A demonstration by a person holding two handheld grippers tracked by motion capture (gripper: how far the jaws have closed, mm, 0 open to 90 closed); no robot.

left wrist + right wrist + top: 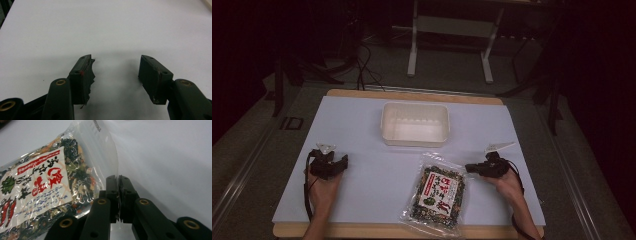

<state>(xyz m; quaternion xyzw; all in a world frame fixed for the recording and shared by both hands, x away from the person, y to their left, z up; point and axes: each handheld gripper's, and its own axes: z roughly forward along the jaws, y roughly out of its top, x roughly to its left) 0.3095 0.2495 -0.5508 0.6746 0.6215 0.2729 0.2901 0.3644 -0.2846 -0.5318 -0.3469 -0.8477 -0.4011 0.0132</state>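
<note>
A clear plastic bag of dried vegetables (pixel 439 192) with a white and red label lies flat on the white table sheet, near the front edge and right of centre. My right gripper (pixel 468 168) sits at the bag's upper right corner. In the right gripper view its jaws (pixel 118 178) are pressed together on the bag's (pixel 45 182) clear sealed edge. My left gripper (pixel 343 161) rests on the sheet at the left, far from the bag. Its jaws (pixel 115 72) stand wide apart with nothing between them.
An empty white plastic container (pixel 414 106) stands at the back middle of the sheet (pixel 377 180). Beyond the table's far edge there is a white metal stand (pixel 413 50) and cables on the dark floor.
</note>
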